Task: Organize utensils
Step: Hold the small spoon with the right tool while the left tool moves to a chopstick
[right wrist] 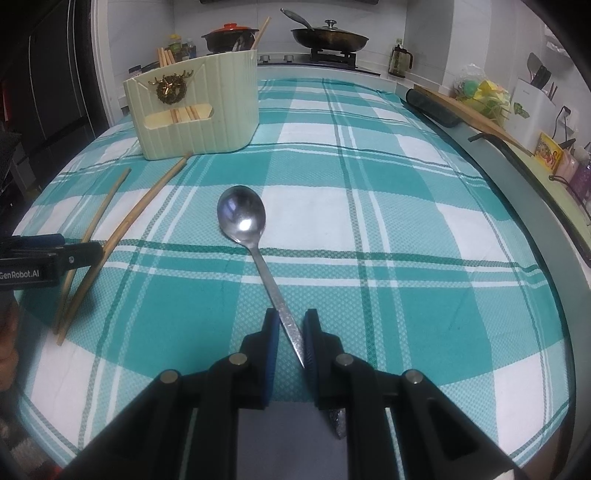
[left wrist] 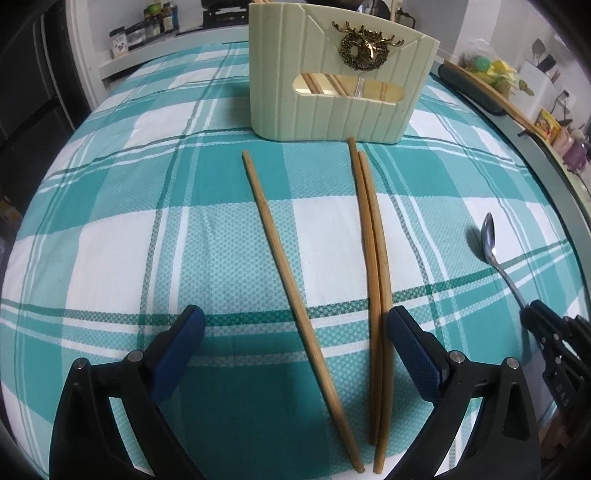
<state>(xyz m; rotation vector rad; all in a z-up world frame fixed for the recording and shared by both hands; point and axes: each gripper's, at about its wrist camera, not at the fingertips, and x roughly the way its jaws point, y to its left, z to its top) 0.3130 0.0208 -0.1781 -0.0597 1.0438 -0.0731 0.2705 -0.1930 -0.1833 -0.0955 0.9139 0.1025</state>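
Note:
Three wooden chopsticks lie on the checked cloth: one alone (left wrist: pixel 291 284) and a touching pair (left wrist: pixel 375 258). My left gripper (left wrist: pixel 295 325) is open, low over the cloth, its blue pads either side of all three. A cream utensil holder (left wrist: pixel 332 107) with a gold deer emblem stands beyond them and holds more chopsticks. A metal spoon (right wrist: pixel 243 221) lies on the cloth; my right gripper (right wrist: pixel 291 325) straddles its handle, jaws narrowly apart, the handle against the right pad. The holder (right wrist: pixel 207 122) and chopsticks (right wrist: pixel 122 229) also show in the right wrist view.
The teal and white cloth (right wrist: pixel 406 221) covers the table. A wooden board on a dark roll (right wrist: pixel 461 107) lies at the right edge. A stove with a pan (right wrist: pixel 328 37) and a red-lidded pot (right wrist: pixel 229 35) stands behind. Jars (left wrist: pixel 147 29) line the back left.

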